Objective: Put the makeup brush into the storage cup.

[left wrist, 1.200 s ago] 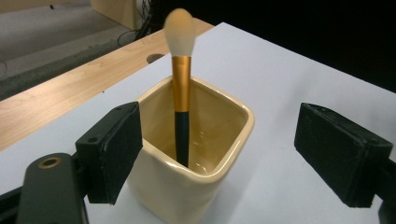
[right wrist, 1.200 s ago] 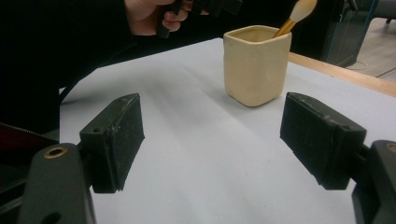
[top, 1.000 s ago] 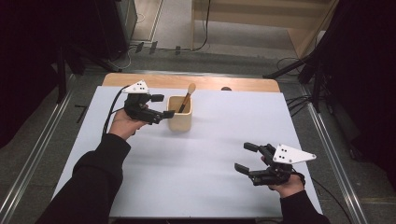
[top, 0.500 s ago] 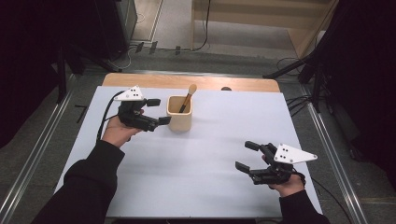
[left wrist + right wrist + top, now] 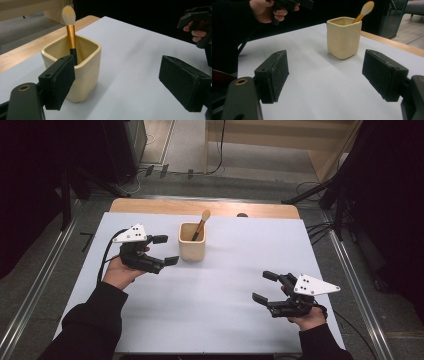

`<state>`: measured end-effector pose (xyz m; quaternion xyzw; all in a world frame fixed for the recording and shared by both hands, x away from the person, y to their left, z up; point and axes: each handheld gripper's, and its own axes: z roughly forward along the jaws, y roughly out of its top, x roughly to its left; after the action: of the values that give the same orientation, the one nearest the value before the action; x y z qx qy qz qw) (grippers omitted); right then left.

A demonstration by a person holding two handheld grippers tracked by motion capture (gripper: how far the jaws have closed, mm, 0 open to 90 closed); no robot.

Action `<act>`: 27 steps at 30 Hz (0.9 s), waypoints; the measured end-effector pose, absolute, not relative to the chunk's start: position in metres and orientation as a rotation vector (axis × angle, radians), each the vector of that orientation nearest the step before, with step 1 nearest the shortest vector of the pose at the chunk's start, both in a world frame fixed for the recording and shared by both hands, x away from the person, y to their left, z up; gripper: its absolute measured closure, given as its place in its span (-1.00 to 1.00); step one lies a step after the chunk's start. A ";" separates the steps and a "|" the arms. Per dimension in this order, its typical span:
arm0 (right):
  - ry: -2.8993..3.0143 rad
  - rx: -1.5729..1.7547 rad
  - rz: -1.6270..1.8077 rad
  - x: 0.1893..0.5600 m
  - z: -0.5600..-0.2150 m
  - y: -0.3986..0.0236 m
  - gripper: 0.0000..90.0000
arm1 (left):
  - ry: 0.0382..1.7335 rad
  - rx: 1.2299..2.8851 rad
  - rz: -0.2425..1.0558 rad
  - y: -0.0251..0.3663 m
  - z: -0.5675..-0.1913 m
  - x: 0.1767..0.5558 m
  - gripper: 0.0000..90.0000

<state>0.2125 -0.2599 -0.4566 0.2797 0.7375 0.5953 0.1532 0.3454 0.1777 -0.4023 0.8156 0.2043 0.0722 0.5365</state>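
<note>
Cream ceramic cup (image 5: 192, 248) near table's far edge: rigid, smooth, breakable; grip opposite walls. Brush (image 5: 200, 225) inside: light, slim. Left tool (image 5: 165, 250) and right tool (image 5: 264, 286) both spread, empty.

Cup (image 5: 82, 72): cream ceramic by its look, smooth glaze with a soft sheen, walls slightly uneven. Brush (image 5: 70, 30): soft pale bristles, gold metallic ferrule, black handle. Table cover (image 5: 225, 295): white, matt, smooth, paper-like. Table edge (image 5: 200, 207): light wood, smooth. Left gripper (image 5: 165, 251) pads (image 5: 60, 82): black, matt, finely rough, rubbery.
</note>
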 end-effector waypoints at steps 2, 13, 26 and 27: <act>2.115 0.804 1.706 0.212 -0.456 -0.260 -0.51 | 0.484 1.937 0.167 0.181 -0.403 0.340 -0.69; 2.117 0.804 1.704 0.213 -0.458 -0.260 -0.51 | 0.497 1.924 0.180 0.194 -0.409 0.321 -0.69; 2.105 0.808 1.704 0.213 -0.458 -0.262 -0.51 | 0.510 1.904 0.165 0.208 -0.421 0.298 -0.69; 2.102 0.810 1.705 0.213 -0.458 -0.262 -0.51 | 0.507 1.903 0.167 0.209 -0.421 0.297 -0.69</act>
<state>0.2130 -0.2623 -0.4575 0.2831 0.7346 0.5961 0.1576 0.2971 0.2088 -0.4215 0.8041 0.2141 0.0704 0.5502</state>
